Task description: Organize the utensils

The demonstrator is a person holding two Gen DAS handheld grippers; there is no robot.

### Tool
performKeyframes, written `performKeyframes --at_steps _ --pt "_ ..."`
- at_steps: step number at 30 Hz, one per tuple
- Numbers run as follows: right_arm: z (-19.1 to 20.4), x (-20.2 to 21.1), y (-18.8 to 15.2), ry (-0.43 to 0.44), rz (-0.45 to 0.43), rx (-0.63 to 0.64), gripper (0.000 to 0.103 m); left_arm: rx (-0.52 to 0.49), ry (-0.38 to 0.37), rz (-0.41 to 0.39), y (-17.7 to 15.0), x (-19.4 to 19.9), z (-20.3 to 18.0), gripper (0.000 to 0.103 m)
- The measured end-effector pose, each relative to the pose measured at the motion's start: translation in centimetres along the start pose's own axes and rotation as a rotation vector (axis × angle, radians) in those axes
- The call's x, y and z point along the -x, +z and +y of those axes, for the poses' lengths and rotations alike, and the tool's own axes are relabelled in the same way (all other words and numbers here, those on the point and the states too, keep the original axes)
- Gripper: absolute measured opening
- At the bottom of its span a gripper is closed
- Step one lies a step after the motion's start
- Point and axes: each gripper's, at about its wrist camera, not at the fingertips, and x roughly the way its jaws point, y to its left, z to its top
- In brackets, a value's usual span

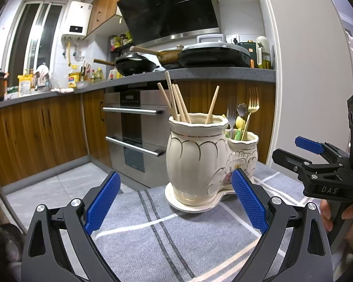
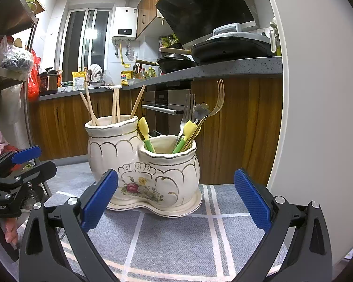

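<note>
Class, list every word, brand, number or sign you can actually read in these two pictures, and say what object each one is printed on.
"DAS": on the black body of the right gripper, seen from the left wrist view.
"GenRobot.AI": on the black body of the left gripper, seen from the right wrist view.
Water heater display: a two-digit number, too small to read surely.
Labels on the counter bottles and the oven panel: too blurred to read.
</note>
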Motion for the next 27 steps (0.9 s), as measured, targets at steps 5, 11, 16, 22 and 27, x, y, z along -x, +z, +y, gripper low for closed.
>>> performKeyframes --at_steps 5,11,16,22,27 --pt "0.05 0.01 -0.01 0.000 0.000 0.001 0.098 0.002 0.001 0.002 0.02 0.07 0.00 0.095" --pt "0.00 0.02 0.00 -0.001 0.001 0.001 0.098 0.001 0.002 0.003 0.02 0.03 0.10 0.096" --pt "0.05 0.00 -0.01 0.000 0.000 0.001 0.098 0.001 0.004 0.003 0.00 0.02 0.15 0.096" --pt "0.05 0.01 0.00 0.000 0.000 0.001 0.098 0.001 0.004 0.003 0.00 0.00 0.13 0.096" --pt "-0.02 -0.04 0.02 0.000 0.002 0.002 0.098 0.002 0.004 0.004 0.00 0.03 0.15 0.096"
